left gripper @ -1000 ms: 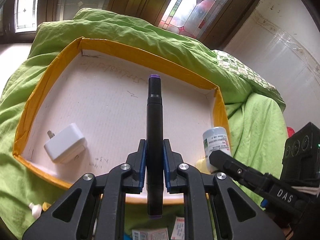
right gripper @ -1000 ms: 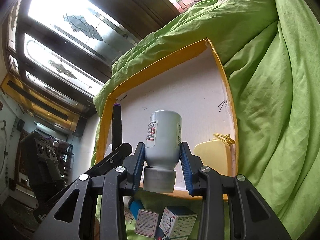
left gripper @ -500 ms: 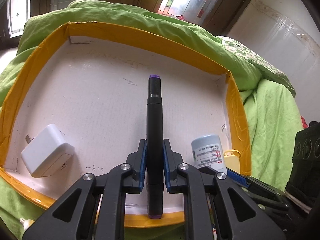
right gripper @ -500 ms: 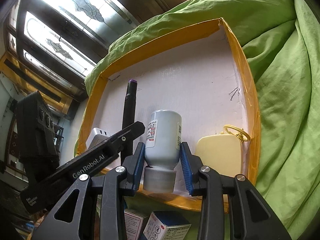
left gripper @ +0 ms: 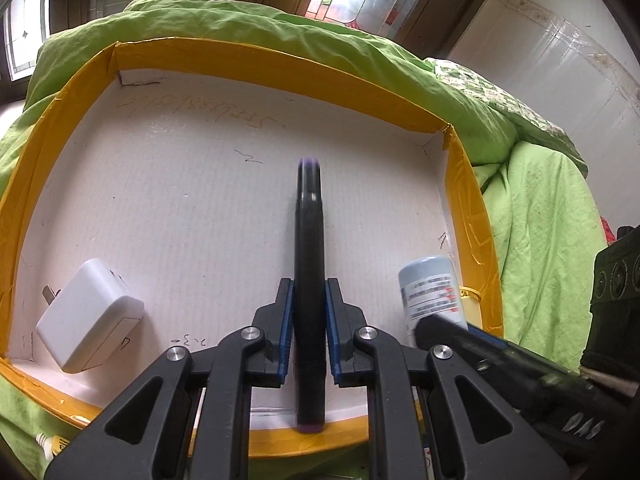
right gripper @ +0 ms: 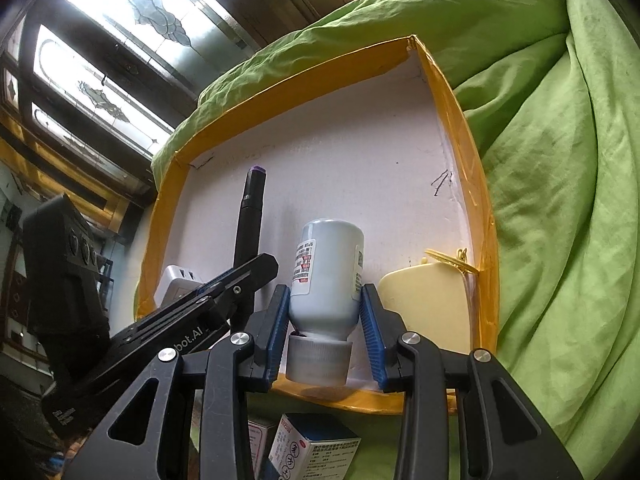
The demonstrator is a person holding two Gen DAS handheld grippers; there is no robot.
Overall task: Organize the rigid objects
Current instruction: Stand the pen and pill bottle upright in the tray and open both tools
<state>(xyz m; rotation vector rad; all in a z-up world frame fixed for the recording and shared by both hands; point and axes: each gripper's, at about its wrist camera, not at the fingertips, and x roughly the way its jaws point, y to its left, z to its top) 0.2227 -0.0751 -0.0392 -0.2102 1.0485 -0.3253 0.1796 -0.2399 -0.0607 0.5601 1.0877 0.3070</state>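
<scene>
Nearest, small printed cartons [right gripper: 312,446] lie on the green bedding [right gripper: 560,208] before the tray's near rim. The left gripper [left gripper: 308,320] clamps a black marker [left gripper: 308,240]; the right gripper [right gripper: 324,320] clamps a white bottle [right gripper: 326,268], cap toward the camera, both over the yellow-edged tray [left gripper: 240,46]. A white charger [left gripper: 86,324] sits in its near left corner, a pale yellow case [right gripper: 424,304] by the right wall.

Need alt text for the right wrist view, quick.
The right tool grips a pale bottle, cap toward the camera, over a yellow-edged tray on green bedding. Beside it, the left tool holds a black marker.
</scene>
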